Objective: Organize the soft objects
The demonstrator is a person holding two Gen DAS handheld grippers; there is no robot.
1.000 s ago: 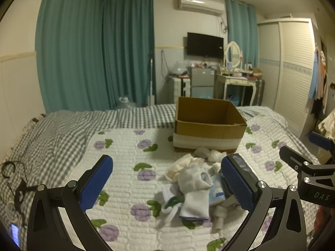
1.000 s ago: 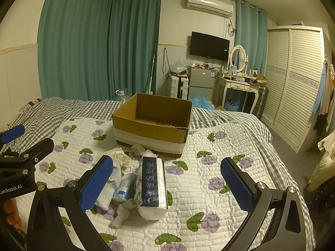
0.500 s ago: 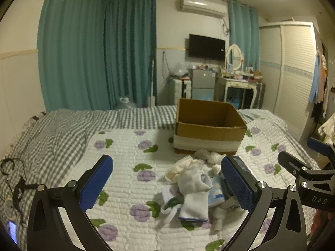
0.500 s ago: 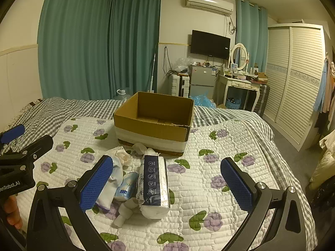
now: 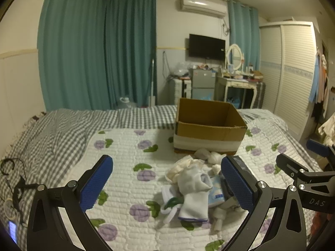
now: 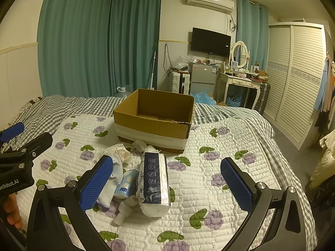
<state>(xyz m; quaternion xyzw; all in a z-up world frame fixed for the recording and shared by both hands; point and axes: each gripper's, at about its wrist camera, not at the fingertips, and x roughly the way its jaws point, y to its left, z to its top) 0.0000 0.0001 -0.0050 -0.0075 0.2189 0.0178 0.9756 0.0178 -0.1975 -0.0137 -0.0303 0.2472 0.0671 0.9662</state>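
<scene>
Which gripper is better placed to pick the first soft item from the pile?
Left, probably. The open left gripper points at the white sock; the open right gripper frames the tissue pack, also near.

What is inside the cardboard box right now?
The cardboard box shows only bare brown walls and a patch of floor, with no soft items visible. Its near wall hides the front of the floor, so that part stays unconfirmed.

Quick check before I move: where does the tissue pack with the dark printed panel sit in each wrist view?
Left wrist: tissue pack mostly hidden behind the left gripper's right finger, right of centre.
Right wrist: lower centre, lying lengthwise, between the open right gripper's fingers.
Shared landmark: cardboard box, just behind the pile in both.
</scene>
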